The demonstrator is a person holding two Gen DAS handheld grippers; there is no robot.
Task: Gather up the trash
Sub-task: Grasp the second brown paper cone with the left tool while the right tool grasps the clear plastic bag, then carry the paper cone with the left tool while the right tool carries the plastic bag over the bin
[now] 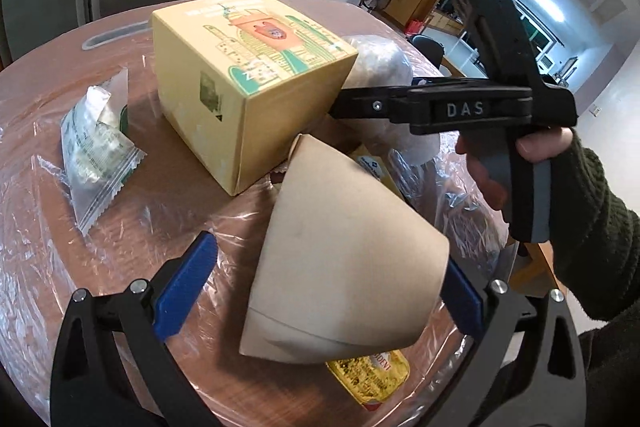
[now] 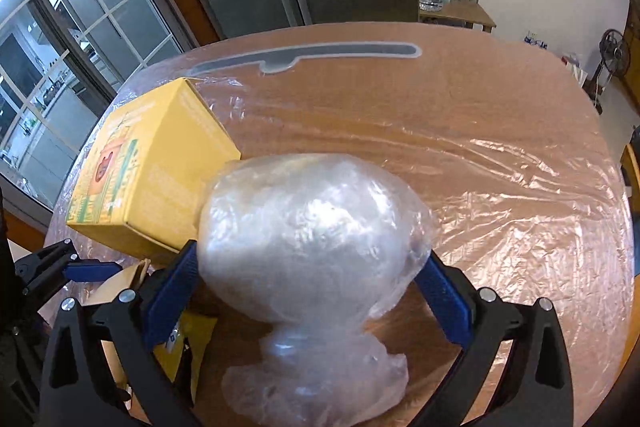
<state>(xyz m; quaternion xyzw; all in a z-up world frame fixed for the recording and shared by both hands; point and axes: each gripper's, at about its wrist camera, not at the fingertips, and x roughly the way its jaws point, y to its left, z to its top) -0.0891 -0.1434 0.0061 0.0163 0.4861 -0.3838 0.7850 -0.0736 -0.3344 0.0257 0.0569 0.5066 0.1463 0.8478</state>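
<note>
**Both grippers loaded beside the yellow box**

I take the yellow box (image 1: 248,83) as my landmark on the plastic-covered table (image 2: 500,155). My left gripper (image 1: 320,291) has its blue pads against either side of a tan paper cup (image 1: 344,259), which lies tilted just in front of the box; the left pad looks barely in contact, so I judge this a loose hold. The cup should be light and easily crushed, so I would squeeze gently near its wider rim end.

My right gripper (image 2: 308,267) pinches a balled clear plastic bag (image 2: 312,227) that touches the box's right side. It looks soft, slippery and nearly weightless; I would grip across the bulk, not the loose tail below.

Left of the box lies a crinkled sachet wrapper (image 1: 96,147), well apart. A yellow packet (image 1: 372,375) peeks out under the cup, nearer me than the box.
</note>
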